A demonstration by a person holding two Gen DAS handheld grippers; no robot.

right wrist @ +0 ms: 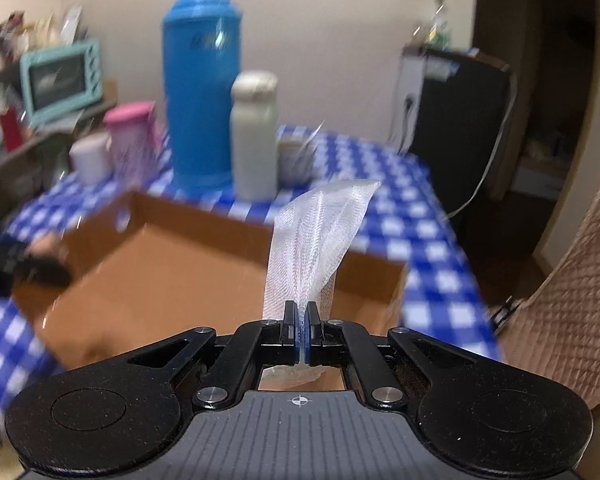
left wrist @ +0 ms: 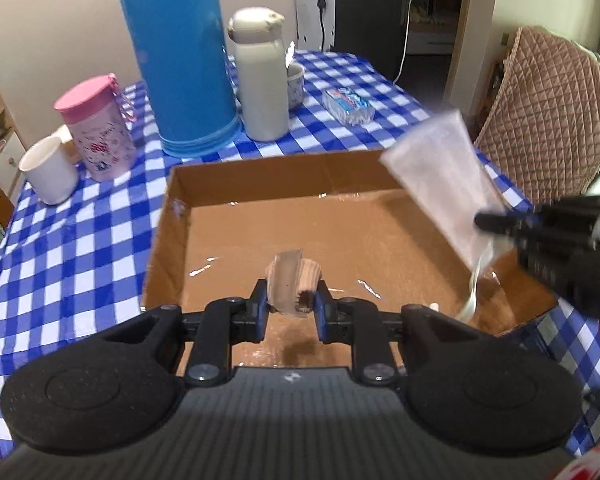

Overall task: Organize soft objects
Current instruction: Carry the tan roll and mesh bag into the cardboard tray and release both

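Socks, or something like a rolled beige sock bundle (left wrist: 294,286), sit clamped between the left gripper (left wrist: 291,304) jaws over the cardboard box (left wrist: 300,232); squishy, so mid-roll hold works; right gripper (right wrist: 301,330) is pinched tight on a white mesh bag (right wrist: 320,236), featherlight and floppy, long axis running up and away from the jaws.

Both wrist views over cardboard box (left wrist: 300,216)

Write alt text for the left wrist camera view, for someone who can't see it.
The left hand-held gripper clamps a beige bundled soft item above an open cardboard box on a blue checked tablecloth. At right, the right hand-held gripper holds a white mesh pouch over the box; a blue thermos stands behind.
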